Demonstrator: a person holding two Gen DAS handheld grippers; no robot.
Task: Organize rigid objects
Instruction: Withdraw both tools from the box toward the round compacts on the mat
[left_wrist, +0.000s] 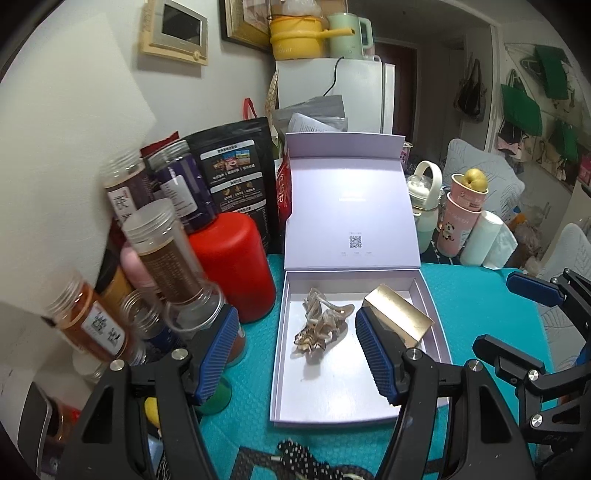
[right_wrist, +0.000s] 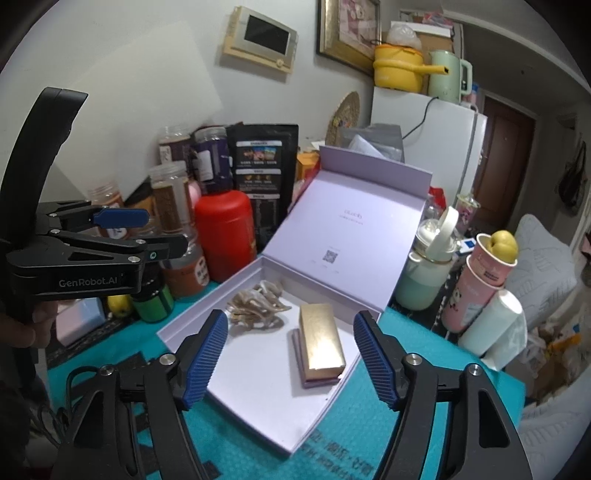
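Fingers first: my right gripper (right_wrist: 291, 360) is spread wide and empty, with the gold box (right_wrist: 321, 336) lying straight ahead between the fingers and a little beyond the tips. Its long axis runs away from me, roughly in line with the fingers, so I judge a straight push forward would straddle its narrow sides. It rests inside the open tray (right_wrist: 258, 402) on the table, just right of the dried bundle (right_wrist: 255, 304). My left gripper (left_wrist: 295, 354), also open and empty, sits off toward the tray's left side, the poorer angle.
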